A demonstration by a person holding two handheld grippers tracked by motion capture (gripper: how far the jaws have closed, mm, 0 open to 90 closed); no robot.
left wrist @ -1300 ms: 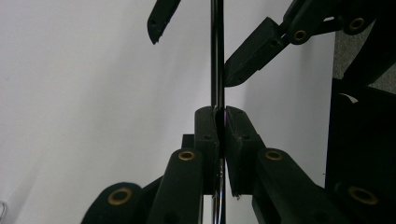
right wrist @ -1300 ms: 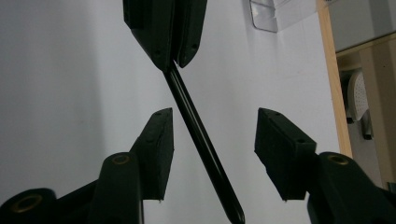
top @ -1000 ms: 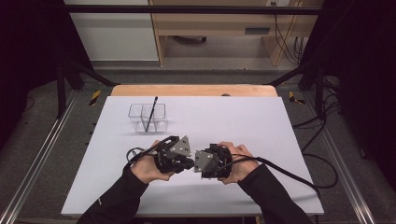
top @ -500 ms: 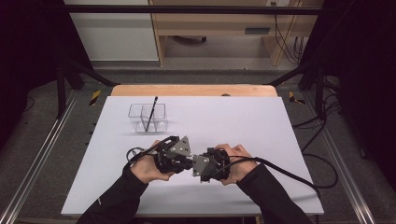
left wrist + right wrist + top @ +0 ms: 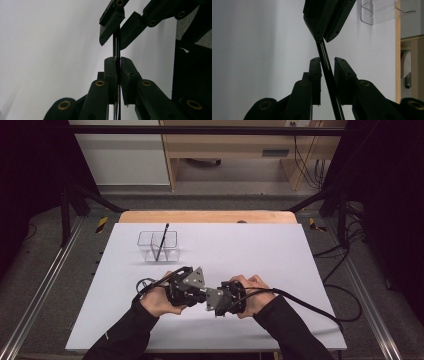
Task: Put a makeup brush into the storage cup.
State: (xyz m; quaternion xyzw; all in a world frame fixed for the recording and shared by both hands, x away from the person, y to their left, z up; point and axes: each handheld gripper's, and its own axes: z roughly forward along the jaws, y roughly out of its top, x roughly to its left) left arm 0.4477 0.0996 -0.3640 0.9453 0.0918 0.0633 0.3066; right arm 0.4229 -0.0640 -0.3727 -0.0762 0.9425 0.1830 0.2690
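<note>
Between both jaw pairs runs a thin black pen [image 5: 116, 47]: left hand-held gripper [image 5: 117, 65] clamps it, right hand-held gripper [image 5: 327, 65] narrowly straddles it.

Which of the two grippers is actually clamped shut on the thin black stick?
The left gripper: its jaws press flat against the thin black stick. The right gripper only straddles the stick, with a gap showing beside each jaw.

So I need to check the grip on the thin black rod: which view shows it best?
The left gripper view: the rod sits clamped between the left tongs. The right gripper view shows it slanting through the gapped right tongs. The high view hides it between the hands.
</note>
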